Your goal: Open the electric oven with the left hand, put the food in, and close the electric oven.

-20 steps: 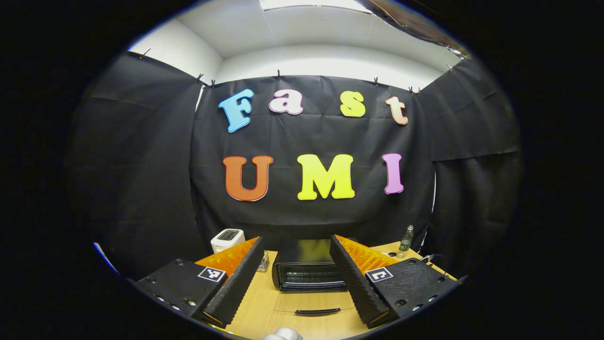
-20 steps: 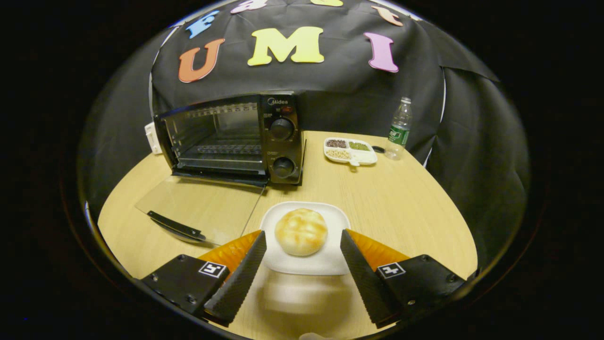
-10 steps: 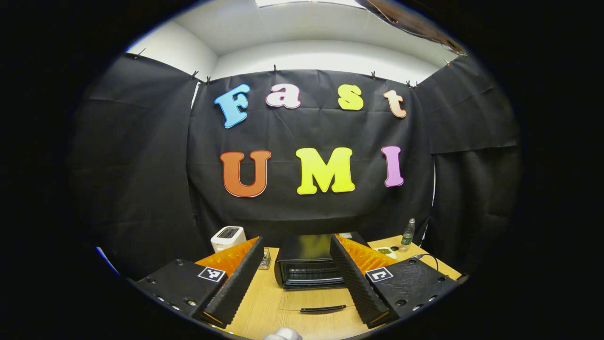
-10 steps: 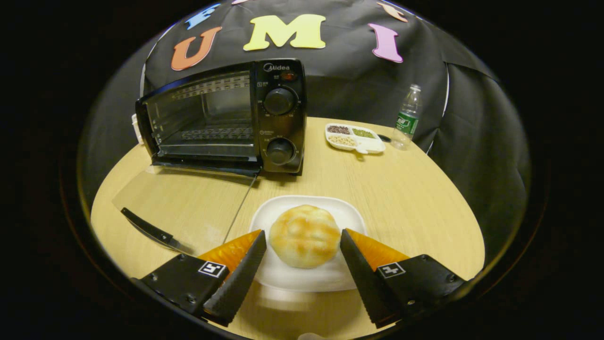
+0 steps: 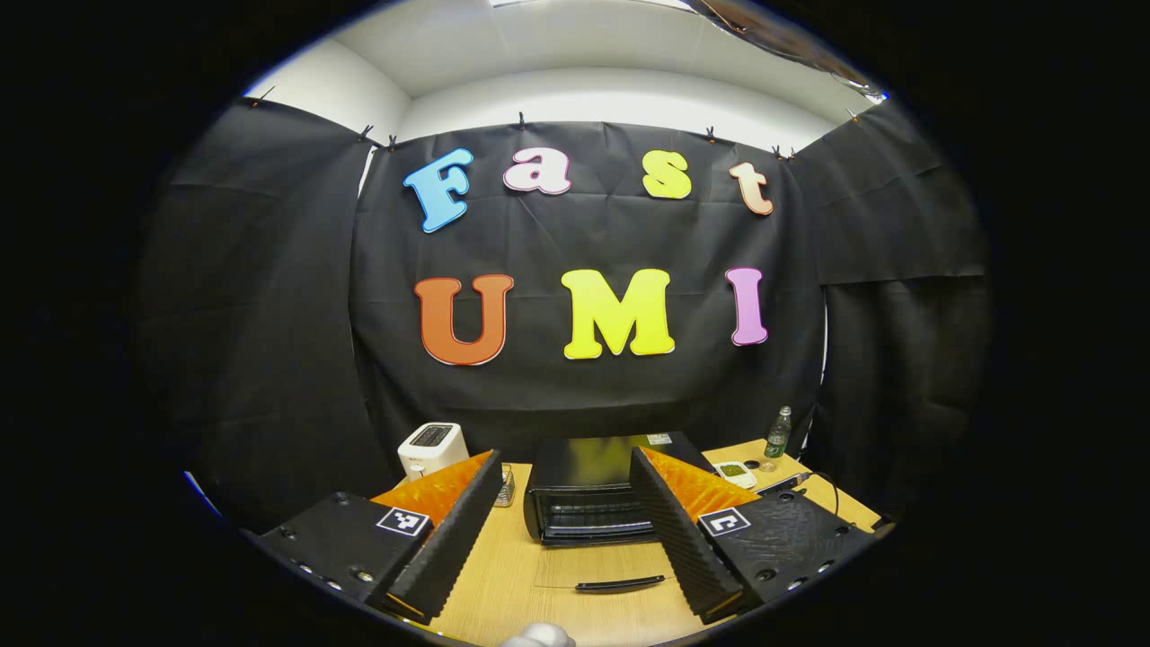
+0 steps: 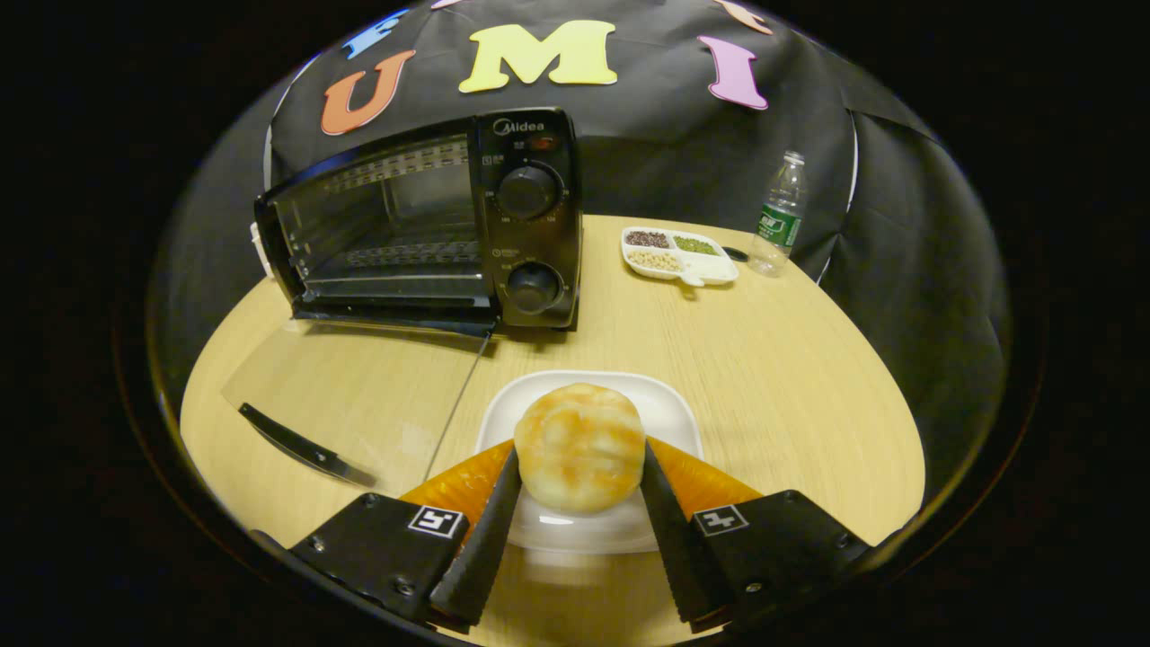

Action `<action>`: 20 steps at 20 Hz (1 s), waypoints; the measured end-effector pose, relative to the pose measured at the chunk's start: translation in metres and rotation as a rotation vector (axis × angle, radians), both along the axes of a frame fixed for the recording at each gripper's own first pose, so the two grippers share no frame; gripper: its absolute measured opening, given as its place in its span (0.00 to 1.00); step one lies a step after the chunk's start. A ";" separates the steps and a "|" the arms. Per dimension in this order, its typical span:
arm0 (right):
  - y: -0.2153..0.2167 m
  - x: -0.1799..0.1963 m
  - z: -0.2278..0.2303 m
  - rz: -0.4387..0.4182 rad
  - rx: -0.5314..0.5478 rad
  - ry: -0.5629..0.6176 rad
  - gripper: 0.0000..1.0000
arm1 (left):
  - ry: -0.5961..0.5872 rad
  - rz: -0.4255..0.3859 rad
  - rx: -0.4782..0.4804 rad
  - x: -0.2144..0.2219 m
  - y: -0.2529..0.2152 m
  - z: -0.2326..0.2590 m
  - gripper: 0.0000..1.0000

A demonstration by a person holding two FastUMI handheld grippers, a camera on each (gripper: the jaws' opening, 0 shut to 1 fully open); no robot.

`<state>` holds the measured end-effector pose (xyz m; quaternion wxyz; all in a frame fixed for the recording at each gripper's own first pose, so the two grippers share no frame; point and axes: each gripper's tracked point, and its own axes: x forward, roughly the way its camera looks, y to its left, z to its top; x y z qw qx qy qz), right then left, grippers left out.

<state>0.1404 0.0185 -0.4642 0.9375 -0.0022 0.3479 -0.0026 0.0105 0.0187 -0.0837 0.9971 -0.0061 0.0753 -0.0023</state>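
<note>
My right gripper [image 6: 578, 490] jaws pinch the bun [image 6: 579, 447] at lower centre; soft, crushable, I grip lightly at its widest sides. Left gripper [image 5: 561, 530] gapes empty.

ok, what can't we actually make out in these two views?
- Right gripper on the bun: fingers flank it, contact unclear, right gripper view.
- Plate: near rim hidden by bun and fingers.
- Oven front: partly behind the left gripper fingers, left gripper view.
- Divided dish contents: too small.
</note>
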 end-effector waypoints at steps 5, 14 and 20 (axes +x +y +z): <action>0.037 0.003 0.039 -0.018 0.227 -0.039 0.78 | -0.005 0.016 0.000 -0.001 0.015 0.003 0.84; 0.129 0.034 0.064 -0.046 0.585 -0.066 0.78 | 0.010 0.009 0.011 -0.006 0.026 -0.006 0.94; 0.170 0.070 0.058 -0.107 0.718 -0.071 0.78 | 0.034 0.023 0.015 -0.006 0.040 -0.015 0.94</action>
